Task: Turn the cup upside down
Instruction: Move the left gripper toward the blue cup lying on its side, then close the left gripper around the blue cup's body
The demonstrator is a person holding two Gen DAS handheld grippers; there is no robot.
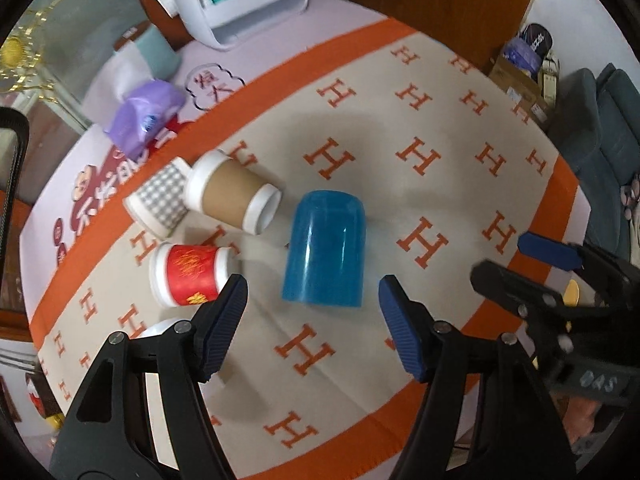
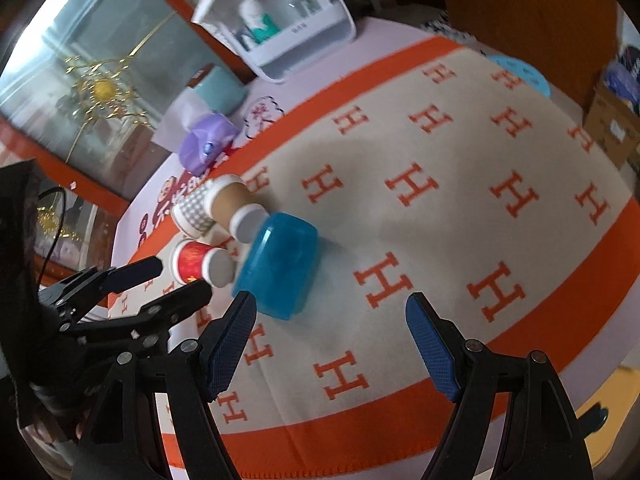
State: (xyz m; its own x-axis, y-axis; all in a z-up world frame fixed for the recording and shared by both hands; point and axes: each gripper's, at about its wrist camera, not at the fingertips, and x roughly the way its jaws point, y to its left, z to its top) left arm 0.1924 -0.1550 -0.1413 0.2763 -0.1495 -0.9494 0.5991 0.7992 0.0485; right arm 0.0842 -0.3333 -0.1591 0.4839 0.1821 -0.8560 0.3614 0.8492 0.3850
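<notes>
Cup (image 1: pixel 325 248) in translucent blue plastic sits at the centre of the left wrist frame on the orange-and-cream cloth (image 1: pixel 440 184), apparently already mouth-down with its rounded closed end up, though the blur makes that hard to be sure of. It looks light, stiff and smooth, so it would likely slip or skate under a glancing touch; a grip across the straight side walls near mid-height seems safest, squeezing gently. The left gripper (image 1: pixel 312 320) hangs just short of it at the lower centre, jaws spread wide and holding nothing. The right gripper (image 2: pixel 330 332) is likewise wide open and empty, with the cup up and to its left. Three paper cups, brown (image 1: pixel 234 196), checked (image 1: pixel 162 198) and red (image 1: pixel 190 274), lie tipped over just left of the blue one, close enough to be knocked.
</notes>
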